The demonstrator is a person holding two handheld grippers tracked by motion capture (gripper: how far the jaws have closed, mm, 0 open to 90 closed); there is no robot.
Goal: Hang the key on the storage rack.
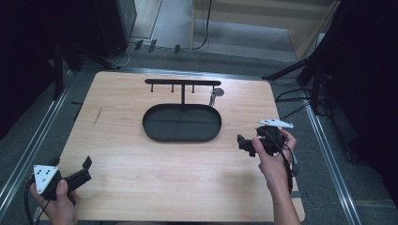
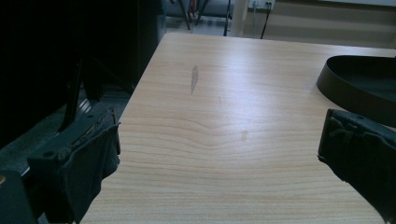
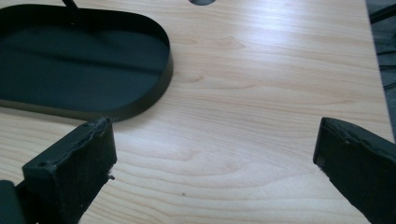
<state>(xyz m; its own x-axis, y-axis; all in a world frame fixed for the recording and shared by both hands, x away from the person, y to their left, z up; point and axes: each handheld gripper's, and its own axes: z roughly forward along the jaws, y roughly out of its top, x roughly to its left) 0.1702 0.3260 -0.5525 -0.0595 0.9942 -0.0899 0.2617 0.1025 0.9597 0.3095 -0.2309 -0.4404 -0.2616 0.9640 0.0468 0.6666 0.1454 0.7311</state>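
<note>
A black metal stand (image 1: pixel 182 123), made of an oval tray with an upright post and a crossbar of 4 small hooks, sits toward the far middle of the light wooden table (image 1: pixel 141 183). From the hook at the right end of the bar hangs a small key on a round silver tag (image 1: pixel 215 94); it dangles above the table just past the tray's far right edge, apart from both grippers.

The right gripper (image 1: pixel 242 142) hovers near the table's right side, just beside the tray's right end, pointing left toward it. In the right gripper view its 2 black jaws stand wide apart with only bare wood between them, so it holds nothing. The left gripper (image 1: pixel 86 169) rests low at the near left corner, well apart from the stand, its jaws likewise spread wide and empty in the left gripper view.

By my reading the hanging step looks done (the key is on its hook and the right gripper is free of it), so this is the pause after release. If more is wanted, the next move would call for lifting the right gripper toward the hook bar without knocking the thin post, since the tag would swing easily.
</note>
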